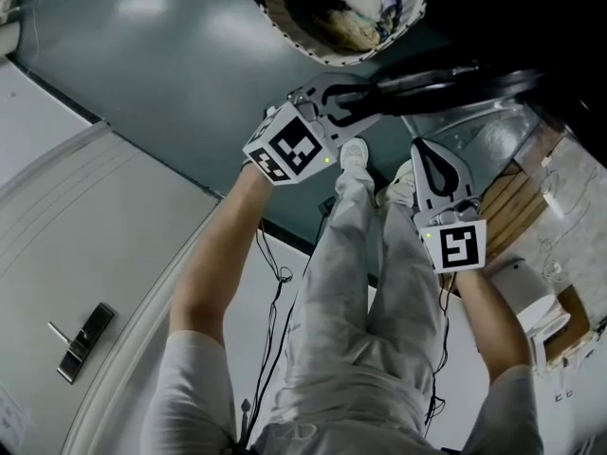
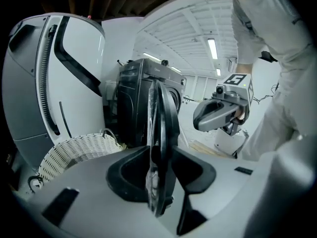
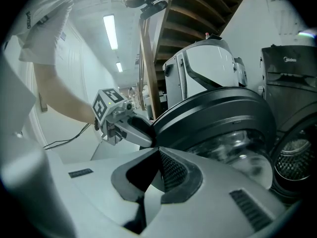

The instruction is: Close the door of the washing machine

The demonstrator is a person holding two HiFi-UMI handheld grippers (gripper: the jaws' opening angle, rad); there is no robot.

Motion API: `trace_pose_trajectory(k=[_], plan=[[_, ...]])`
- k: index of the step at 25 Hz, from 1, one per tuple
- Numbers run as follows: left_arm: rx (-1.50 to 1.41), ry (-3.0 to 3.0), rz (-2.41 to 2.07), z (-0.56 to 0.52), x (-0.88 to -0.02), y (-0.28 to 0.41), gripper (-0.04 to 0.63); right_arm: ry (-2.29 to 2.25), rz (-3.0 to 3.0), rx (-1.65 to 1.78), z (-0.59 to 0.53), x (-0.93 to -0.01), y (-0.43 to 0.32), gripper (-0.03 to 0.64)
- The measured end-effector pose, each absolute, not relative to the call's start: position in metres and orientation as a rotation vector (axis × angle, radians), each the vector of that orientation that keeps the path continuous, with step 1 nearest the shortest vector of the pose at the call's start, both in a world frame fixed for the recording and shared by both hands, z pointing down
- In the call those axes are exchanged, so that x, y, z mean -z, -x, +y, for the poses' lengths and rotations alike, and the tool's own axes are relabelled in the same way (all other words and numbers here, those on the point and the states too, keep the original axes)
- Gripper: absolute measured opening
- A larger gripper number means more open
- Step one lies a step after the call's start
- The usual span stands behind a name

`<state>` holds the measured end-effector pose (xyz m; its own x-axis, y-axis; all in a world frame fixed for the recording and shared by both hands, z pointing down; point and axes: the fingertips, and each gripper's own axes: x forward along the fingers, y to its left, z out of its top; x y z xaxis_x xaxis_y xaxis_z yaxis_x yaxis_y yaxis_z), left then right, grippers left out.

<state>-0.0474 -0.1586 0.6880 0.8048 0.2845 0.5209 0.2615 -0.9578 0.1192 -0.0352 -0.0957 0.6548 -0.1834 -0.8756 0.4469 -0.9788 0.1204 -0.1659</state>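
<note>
The washing machine (image 2: 136,90) is dark, and its round door (image 3: 223,115) with a glass bowl (image 3: 242,155) stands open. In the left gripper view the door rim (image 2: 161,133) runs edge-on between my left gripper's (image 2: 159,175) pads, which sit against it on both sides. In the head view my left gripper (image 1: 349,98) clasps the door's (image 1: 446,81) end. My right gripper (image 3: 157,151) is shut and holds nothing. Its tip is close below the door's outer rim; contact is unclear. The right gripper (image 1: 423,150) is to the right of the left one.
A white wicker laundry basket (image 1: 327,27) with clothes stands beside the machine. A tall white appliance (image 2: 54,78) is behind the basket. A wooden pallet (image 1: 507,202) and white items lie to the right. Cables (image 1: 277,263) trail on the floor near the person's legs (image 1: 351,292).
</note>
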Motion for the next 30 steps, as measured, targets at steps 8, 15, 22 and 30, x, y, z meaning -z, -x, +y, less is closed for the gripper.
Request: trace_pose_trajectory(k=[8, 15, 22, 30], plan=[[-0.852, -2.878, 0.601, -0.157, -0.690, 0.045, 0.134, -1.845, -2.148, -0.643, -0.098, -0.659, 0.039, 0.011], [-0.836, -2.897, 0.535, -0.161, -0.689, 0.048, 0.096, -1.863, -2.126, -0.658, -0.097, -0.663, 0.039, 0.011], [-0.861, -2.916, 0.469, -0.153, -0.689, 0.050, 0.091, -1.910, -2.081, -0.666, -0.088, -0.664, 0.031, 0.011], [-0.835, -2.914, 0.378, -0.120, -0.689, 0.053, 0.091, -1.983, -2.005, -0.689, -0.060, -0.665, 0.027, 0.011]])
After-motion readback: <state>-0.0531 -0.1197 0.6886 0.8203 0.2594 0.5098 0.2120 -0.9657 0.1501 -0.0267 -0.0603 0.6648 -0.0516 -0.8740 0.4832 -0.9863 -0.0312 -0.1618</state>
